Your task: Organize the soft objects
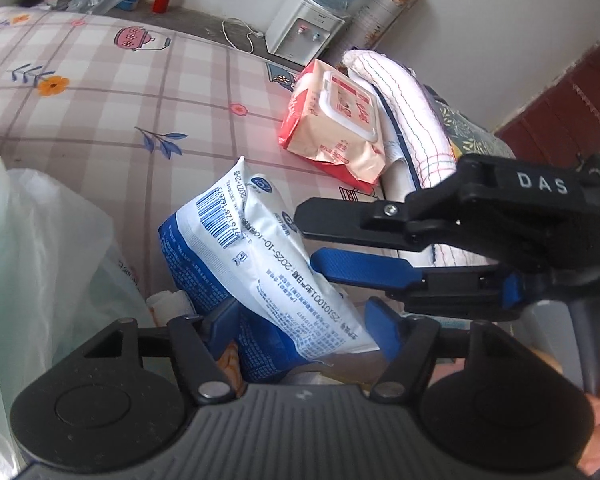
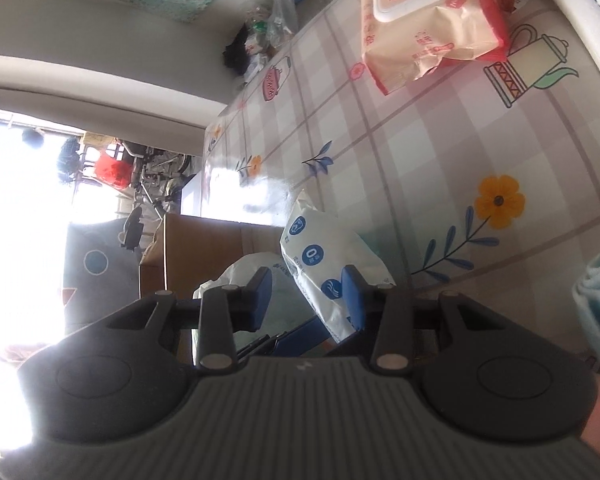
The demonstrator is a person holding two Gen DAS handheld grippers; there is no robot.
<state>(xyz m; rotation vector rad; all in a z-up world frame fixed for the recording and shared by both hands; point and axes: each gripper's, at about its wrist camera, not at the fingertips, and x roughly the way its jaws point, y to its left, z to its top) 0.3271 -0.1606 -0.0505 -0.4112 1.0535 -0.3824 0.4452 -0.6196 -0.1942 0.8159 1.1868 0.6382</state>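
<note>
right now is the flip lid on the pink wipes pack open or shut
Shut. The white lid lies flat and flush on the pink wipes pack, with no raised edge in either view.

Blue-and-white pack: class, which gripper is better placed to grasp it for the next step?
Left, probably. The blue-and-white pack sits deep between the left gripper's open fingers, beside the plastic bag. The right gripper meets only the pack's edge with its fingertips, from the side.

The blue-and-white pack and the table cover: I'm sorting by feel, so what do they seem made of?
The blue-and-white pack looks like thin printed plastic film, slightly glossy: it creases and bulges softly. The table cover seems to be smooth vinyl or oilcloth, printed with checks and flowers: it mirrors window glare.
</note>
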